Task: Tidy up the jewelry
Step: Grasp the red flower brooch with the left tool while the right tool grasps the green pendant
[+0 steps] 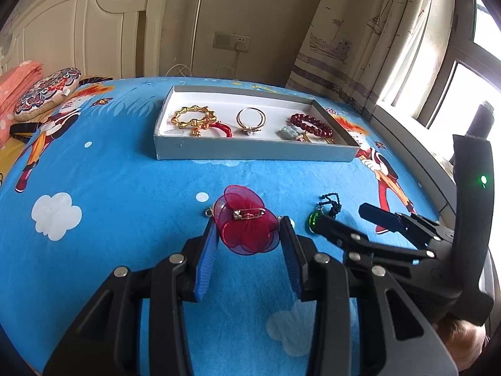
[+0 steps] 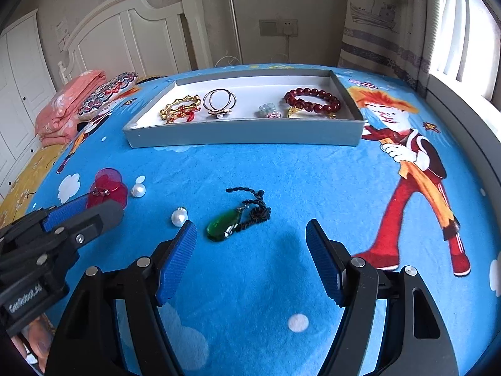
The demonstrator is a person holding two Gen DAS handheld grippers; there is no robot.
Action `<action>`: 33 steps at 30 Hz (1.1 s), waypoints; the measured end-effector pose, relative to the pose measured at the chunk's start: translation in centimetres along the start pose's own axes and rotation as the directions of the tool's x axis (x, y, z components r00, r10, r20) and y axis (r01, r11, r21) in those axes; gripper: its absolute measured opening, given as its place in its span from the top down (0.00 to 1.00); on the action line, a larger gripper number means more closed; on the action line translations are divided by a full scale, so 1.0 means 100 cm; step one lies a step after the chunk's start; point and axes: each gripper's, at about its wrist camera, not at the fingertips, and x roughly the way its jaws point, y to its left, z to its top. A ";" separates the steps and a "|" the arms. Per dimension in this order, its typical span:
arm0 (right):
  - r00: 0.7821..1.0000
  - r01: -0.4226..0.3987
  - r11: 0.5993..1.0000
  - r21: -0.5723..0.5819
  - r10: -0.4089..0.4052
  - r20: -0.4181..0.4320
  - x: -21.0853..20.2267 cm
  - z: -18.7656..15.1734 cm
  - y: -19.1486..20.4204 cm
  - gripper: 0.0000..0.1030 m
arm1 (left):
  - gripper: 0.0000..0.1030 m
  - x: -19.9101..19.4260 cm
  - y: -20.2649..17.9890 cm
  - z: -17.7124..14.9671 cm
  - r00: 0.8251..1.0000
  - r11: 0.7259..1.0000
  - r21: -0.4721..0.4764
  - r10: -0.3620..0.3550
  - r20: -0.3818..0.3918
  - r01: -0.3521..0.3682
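Note:
My left gripper (image 1: 249, 235) is shut on a red gauze flower brooch (image 1: 247, 222) with a metal pin, which sits between its blue pads just above the blue cartoon bedsheet. From the right wrist view the same brooch (image 2: 106, 188) shows at the left gripper's (image 2: 100, 202) tips. A green drop pendant (image 2: 224, 224) on a black cord lies on the sheet just ahead of my open right gripper (image 2: 250, 228), nearer its left finger. Nothing touches its pads. Two pearl earrings (image 2: 179, 217) lie between the two grippers.
A grey tray (image 2: 244, 134) with a white floor lies further back, holding a gold bamboo bracelet (image 2: 180, 108), thin gold bangles (image 2: 219, 100), a red bead bracelet (image 2: 311, 98) and a pale charm. A patterned cushion (image 2: 106, 94) and pink folded blanket lie far left. Window and curtain are right.

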 end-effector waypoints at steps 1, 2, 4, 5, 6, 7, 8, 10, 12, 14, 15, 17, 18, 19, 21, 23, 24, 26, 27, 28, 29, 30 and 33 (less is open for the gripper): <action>1.000 -0.002 1.000 0.007 0.002 -0.001 0.002 0.002 -0.001 0.34 | 0.62 0.000 0.001 0.000 1.000 1.000 0.000 -0.001 0.000 0.001; 1.000 0.002 1.000 0.016 -0.002 0.002 0.003 0.004 -0.002 0.34 | 0.62 0.001 0.001 0.000 1.000 1.000 0.000 -0.002 -0.001 0.002; 1.000 0.010 0.999 0.033 -0.010 -0.004 0.006 0.006 -0.006 0.38 | 0.62 0.001 0.002 0.000 1.000 1.000 -0.002 -0.005 -0.001 0.005; 1.000 0.013 0.999 0.044 -0.012 -0.008 0.008 0.007 -0.009 0.43 | 0.62 0.001 0.003 0.000 1.000 1.000 -0.003 -0.007 -0.001 0.007; 1.000 0.014 0.999 0.051 -0.013 -0.013 0.009 0.007 -0.012 0.47 | 0.62 0.002 0.003 0.000 1.000 1.000 -0.004 -0.008 -0.002 0.008; 1.000 0.014 0.998 0.060 -0.013 -0.017 0.011 0.007 -0.015 0.49 | 0.62 0.002 0.003 0.000 1.000 1.000 -0.005 -0.010 -0.002 0.010; 1.000 0.015 0.998 0.067 -0.014 -0.016 0.012 0.008 -0.017 0.52 | 0.62 0.003 0.003 -0.001 1.000 1.000 -0.005 -0.011 -0.003 0.011; 1.000 0.019 0.997 0.070 -0.018 -0.021 0.014 0.011 -0.019 0.57 | 0.62 0.003 0.004 -0.001 1.000 1.000 -0.007 -0.010 -0.004 0.010; 1.000 0.017 0.997 0.076 -0.016 -0.023 0.015 0.012 -0.021 0.69 | 0.62 0.004 0.005 -0.001 1.000 1.000 -0.009 -0.010 -0.004 0.010; 1.000 0.016 0.997 0.069 -0.015 -0.026 0.015 0.013 -0.021 0.74 | 0.62 0.003 0.006 -0.001 1.000 1.000 -0.011 -0.010 -0.003 0.010; 1.000 0.016 0.998 0.067 -0.015 -0.026 0.015 0.012 -0.021 0.76 | 0.62 0.003 0.006 -0.001 1.000 1.000 -0.012 -0.010 -0.003 0.010; 1.000 0.013 0.998 0.055 -0.012 -0.025 0.015 0.011 -0.019 0.79 | 0.62 0.005 0.005 0.000 1.000 1.000 -0.010 -0.012 -0.006 0.012; 1.000 0.009 0.999 0.047 -0.007 -0.026 0.015 0.011 -0.018 0.82 | 0.62 0.005 0.005 -0.001 1.000 1.000 -0.009 -0.014 -0.008 0.014; 1.000 0.005 0.999 0.040 -0.004 -0.027 0.015 0.010 -0.016 0.83 | 0.62 0.005 0.005 -0.001 1.000 1.000 -0.009 -0.015 -0.010 0.015; 1.000 -0.003 0.999 0.039 0.004 -0.026 0.015 0.010 -0.015 0.87 | 0.62 0.005 0.005 0.000 1.000 1.000 -0.010 -0.014 -0.010 0.014; 1.000 -0.013 0.999 0.040 0.014 -0.022 0.014 0.008 -0.015 0.88 | 0.62 0.004 0.006 0.000 1.000 1.000 -0.012 -0.012 -0.008 0.012; 1.000 -0.015 0.999 0.037 0.016 -0.019 0.013 0.008 -0.015 0.88 | 0.62 0.004 0.006 0.000 1.000 1.000 -0.013 -0.011 -0.007 0.011; 1.000 -0.011 0.999 0.036 0.011 -0.003 0.009 0.006 -0.016 0.88 | 0.62 0.004 0.007 0.000 1.000 1.000 -0.014 -0.010 -0.006 0.010; 1.000 -0.007 0.999 0.036 0.007 0.005 0.007 0.006 -0.016 0.88 | 0.62 0.003 0.007 0.001 1.000 1.000 -0.014 -0.009 -0.004 0.009; 1.000 -0.005 0.999 0.039 0.005 0.017 0.002 0.007 -0.018 0.88 | 0.62 0.003 0.007 0.001 1.000 1.000 -0.014 -0.009 -0.003 0.009; 1.000 -0.002 0.999 0.041 0.001 0.029 -0.002 0.007 -0.019 0.88 | 0.62 0.002 0.007 0.002 1.000 1.000 -0.015 -0.009 0.000 0.009; 0.999 0.002 0.999 0.042 -0.004 0.041 -0.007 0.009 -0.021 0.88 | 0.62 0.001 0.007 0.003 1.000 1.000 -0.016 -0.008 0.004 0.008; 0.997 0.007 0.999 0.052 -0.011 0.074 -0.020 0.013 -0.025 0.88 | 0.62 -0.001 0.008 0.004 1.000 1.000 -0.015 -0.005 0.011 0.005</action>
